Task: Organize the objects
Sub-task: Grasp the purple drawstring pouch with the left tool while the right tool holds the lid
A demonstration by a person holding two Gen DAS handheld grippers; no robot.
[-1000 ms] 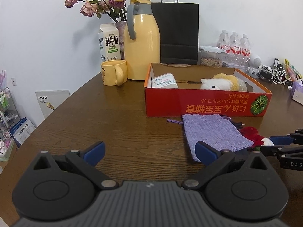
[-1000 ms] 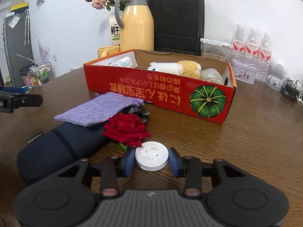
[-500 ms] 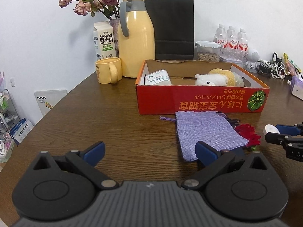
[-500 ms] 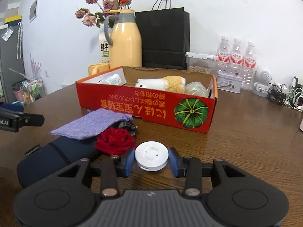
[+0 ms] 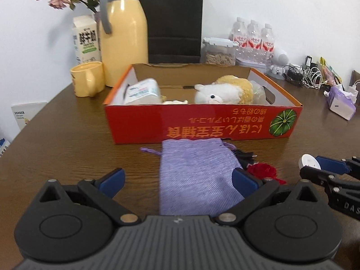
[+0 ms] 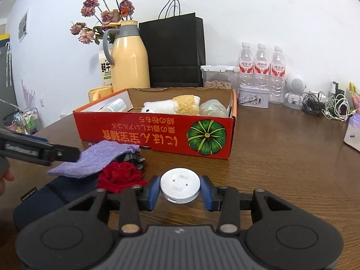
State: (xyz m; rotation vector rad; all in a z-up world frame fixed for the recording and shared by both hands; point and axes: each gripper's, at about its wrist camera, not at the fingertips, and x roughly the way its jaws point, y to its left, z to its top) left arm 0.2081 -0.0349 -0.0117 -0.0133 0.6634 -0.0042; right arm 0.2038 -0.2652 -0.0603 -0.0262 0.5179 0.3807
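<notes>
My right gripper (image 6: 180,190) is shut on a round white puck (image 6: 180,185), held above the table in front of the red cardboard box (image 6: 157,132). From the left wrist view the same puck (image 5: 309,162) shows at the right edge between blue pads. My left gripper (image 5: 177,178) stands open over the purple cloth pouch (image 5: 195,171), its pads either side and apart from it. A red fabric rose (image 6: 120,175) lies beside the pouch (image 6: 96,159), on a dark blue case (image 6: 54,193). The box (image 5: 202,123) holds a plush sheep (image 5: 225,90) and a white canister (image 5: 142,91).
Behind the box stand a yellow thermos (image 5: 123,36), a yellow mug (image 5: 87,81), a milk carton (image 5: 86,40), dried flowers and a black paper bag (image 5: 174,20). Water bottles (image 6: 261,67), a nut container, a tin, a small robot toy and tangled cables (image 6: 326,106) line the back right.
The left gripper has moved right and now sits over the purple pouch. The right gripper has tilted and risen a little, still holding the puck.
</notes>
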